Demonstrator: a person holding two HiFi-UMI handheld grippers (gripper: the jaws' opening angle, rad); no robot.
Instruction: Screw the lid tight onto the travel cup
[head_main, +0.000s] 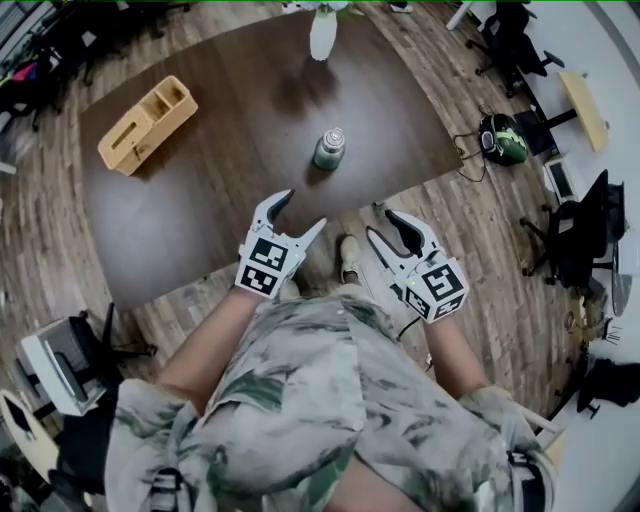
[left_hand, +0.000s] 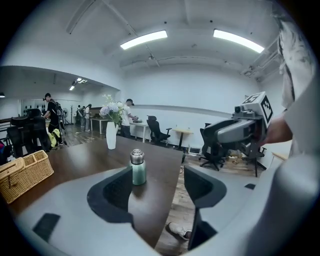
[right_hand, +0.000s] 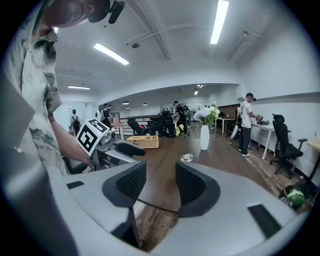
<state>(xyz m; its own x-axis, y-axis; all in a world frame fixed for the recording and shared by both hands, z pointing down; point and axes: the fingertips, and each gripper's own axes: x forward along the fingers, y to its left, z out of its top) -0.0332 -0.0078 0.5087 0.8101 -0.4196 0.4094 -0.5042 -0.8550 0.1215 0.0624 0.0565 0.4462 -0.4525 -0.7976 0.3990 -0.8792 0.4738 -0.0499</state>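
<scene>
On the table (head_main: 210, 190), set back from its near edge: travel cup (head_main: 329, 148), upright, long axis vertical, silver lid (head_main: 334, 134) seated on top; how tight it sits cannot be told.

At the table's near edge: left gripper (head_main: 303, 210), jaws apart, nothing between them, with the cup straight ahead of their gap. Beside it at the same edge: right gripper (head_main: 383, 224), jaws apart, empty.

Both are well short of the cup; the left is judged nearer.

An open-plan office: a large dark wooden table (head_main: 200, 200) on wood-plank flooring (head_main: 480, 230), black swivel chairs (left_hand: 156, 131) by white desks (right_hand: 265, 128), long strip lights (left_hand: 144, 39) overhead, people (right_hand: 246, 125) standing at workstations.
</scene>
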